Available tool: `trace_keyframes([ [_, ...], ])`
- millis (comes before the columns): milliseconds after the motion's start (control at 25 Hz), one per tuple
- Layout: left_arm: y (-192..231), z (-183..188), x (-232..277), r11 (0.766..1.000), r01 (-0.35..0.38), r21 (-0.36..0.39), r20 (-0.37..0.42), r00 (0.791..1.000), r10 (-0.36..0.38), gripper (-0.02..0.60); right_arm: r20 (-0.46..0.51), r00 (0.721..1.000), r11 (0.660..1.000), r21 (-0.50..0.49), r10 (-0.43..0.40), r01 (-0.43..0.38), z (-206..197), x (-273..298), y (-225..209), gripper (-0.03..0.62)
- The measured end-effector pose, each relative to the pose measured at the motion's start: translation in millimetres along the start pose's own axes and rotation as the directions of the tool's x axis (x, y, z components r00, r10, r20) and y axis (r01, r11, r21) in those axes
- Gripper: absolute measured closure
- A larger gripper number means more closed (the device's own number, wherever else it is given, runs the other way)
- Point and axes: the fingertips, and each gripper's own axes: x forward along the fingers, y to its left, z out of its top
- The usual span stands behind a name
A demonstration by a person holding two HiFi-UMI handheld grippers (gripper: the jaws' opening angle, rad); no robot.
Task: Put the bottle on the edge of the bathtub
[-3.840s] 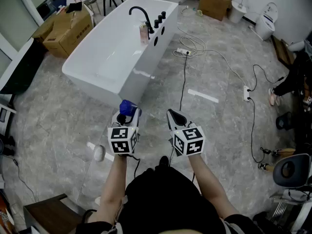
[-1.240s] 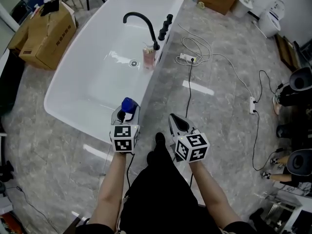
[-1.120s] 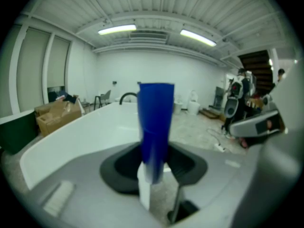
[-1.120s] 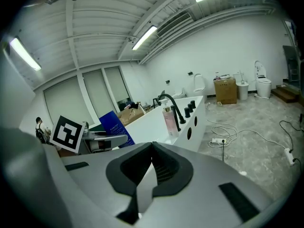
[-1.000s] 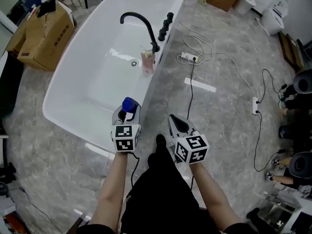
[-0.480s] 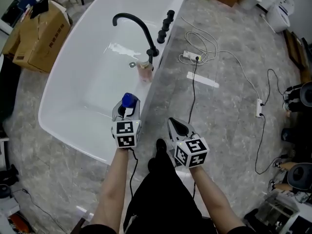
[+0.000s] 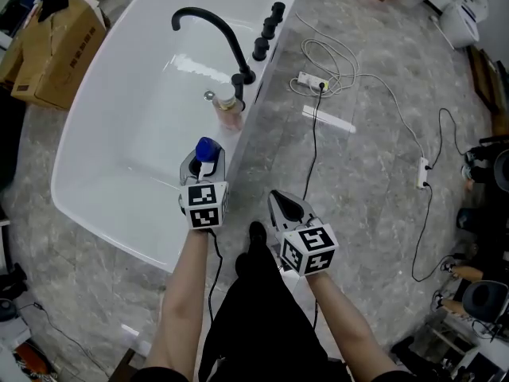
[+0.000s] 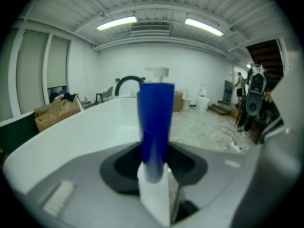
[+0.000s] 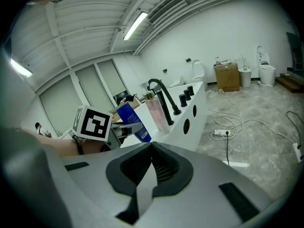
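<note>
Both grippers have closed in on the bathtub [image 7: 119, 237]: floor lay between us and its near end moments ago, and now our left gripper [image 7: 203, 159] hangs over the tub by its right rim. Its jaws stand fairly wide, clamped on the blue bottle [image 7: 206, 150], upright, short of the pink bottle [image 7: 228, 114] and faucet [image 7: 208, 24] farther along. Our right gripper [image 7: 285, 207] is closed on nothing. We judge only the set-down remains.
</note>
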Motion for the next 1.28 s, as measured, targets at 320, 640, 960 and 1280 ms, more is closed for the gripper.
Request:
trace_keyframes([
  [320,2,-7,27,1.000,0.004,-0.002,-0.009,1.000,-0.004,0.420,-0.033,0.999,1.000,0.007,0.010,-0.010,-8,14,-5,0.589],
  [640,3,-14,43,1.000,0.005,0.006,-0.010,1.000,-0.005,0.420,-0.050,0.999,1.000,0.018,0.008,-0.007,-14,23,-12,0.589],
  [960,1,-12,47,1.000,0.007,0.027,0.000,1.000,-0.007,0.419,-0.053,0.999,1.000,0.025,0.009,-0.008,-13,27,-12,0.589],
  [1280,2,-11,49,0.999,0.015,0.033,0.000,1.000,-0.015,0.416,-0.055,0.998,1.000,0.019,0.008,-0.007,-13,26,-12,0.590],
])
